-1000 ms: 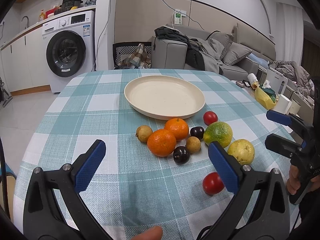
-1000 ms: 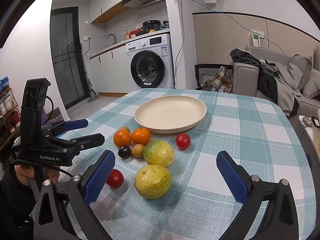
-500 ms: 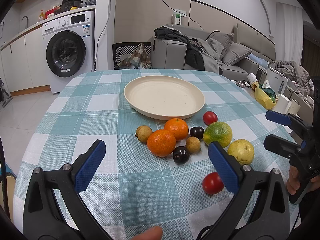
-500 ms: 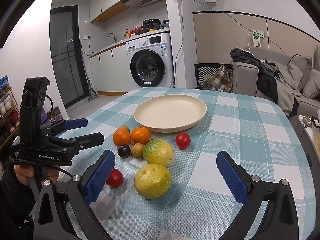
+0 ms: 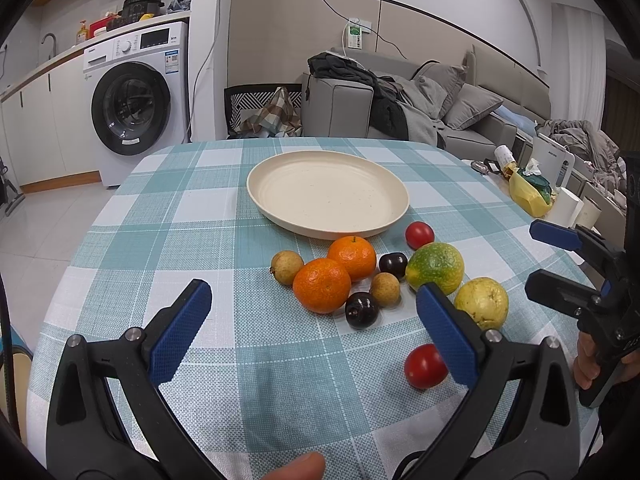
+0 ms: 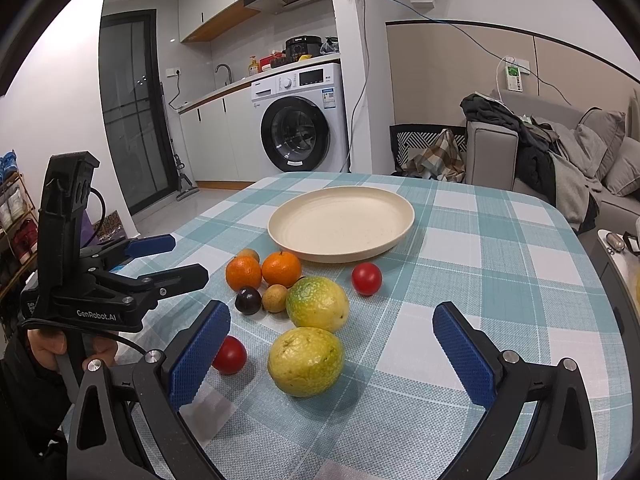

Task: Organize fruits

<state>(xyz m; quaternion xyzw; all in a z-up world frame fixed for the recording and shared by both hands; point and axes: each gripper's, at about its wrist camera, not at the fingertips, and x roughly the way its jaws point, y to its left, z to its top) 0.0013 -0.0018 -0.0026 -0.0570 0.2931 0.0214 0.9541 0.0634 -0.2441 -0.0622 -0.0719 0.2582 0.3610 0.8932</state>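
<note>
An empty cream plate (image 5: 328, 192) (image 6: 340, 226) sits mid-table. In front of it lies a cluster of fruit: two oranges (image 5: 322, 290) (image 5: 353, 257), two dark plums (image 5: 361, 309), small brown fruits (image 5: 286, 267), a green-yellow citrus (image 5: 435, 267) (image 6: 318, 303), a yellow citrus (image 5: 482, 302) (image 6: 306, 360) and two red tomatoes (image 5: 424, 366) (image 5: 419, 235). My left gripper (image 5: 312, 332) is open and empty, short of the oranges. My right gripper (image 6: 332, 348) is open and empty, with the yellow citrus between its fingers' line of sight.
The table wears a teal checked cloth (image 5: 200, 208). A washing machine (image 5: 132, 104) and a grey sofa (image 5: 440, 120) stand beyond it. A side table with a yellow bag (image 5: 528, 196) and cups is at the right.
</note>
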